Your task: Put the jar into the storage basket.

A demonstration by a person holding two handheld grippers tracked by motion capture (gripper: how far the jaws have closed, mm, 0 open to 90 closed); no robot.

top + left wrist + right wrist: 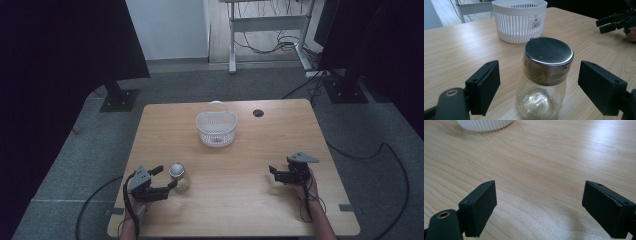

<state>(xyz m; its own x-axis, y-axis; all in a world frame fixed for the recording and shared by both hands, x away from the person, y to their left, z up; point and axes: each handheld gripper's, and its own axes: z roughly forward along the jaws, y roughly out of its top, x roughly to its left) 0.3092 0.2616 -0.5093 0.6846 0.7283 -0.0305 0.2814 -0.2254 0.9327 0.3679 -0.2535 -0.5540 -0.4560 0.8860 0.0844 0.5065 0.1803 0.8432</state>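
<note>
The left hand-held gripper (539, 85) stands released around the glass jar (542, 82) on the desk (240, 190), nothing grasped yet. The right hand-held gripper (280, 174) hovers released. The white basket (216, 129) looks empty.

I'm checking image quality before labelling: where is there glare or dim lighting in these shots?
High view: dim overall, dark at both sides, table evenly lit. Left gripper view: soft sheen on the jar's metal lid. Right gripper view: bright glare on the wood at the upper right, shadow under the fingers.
</note>
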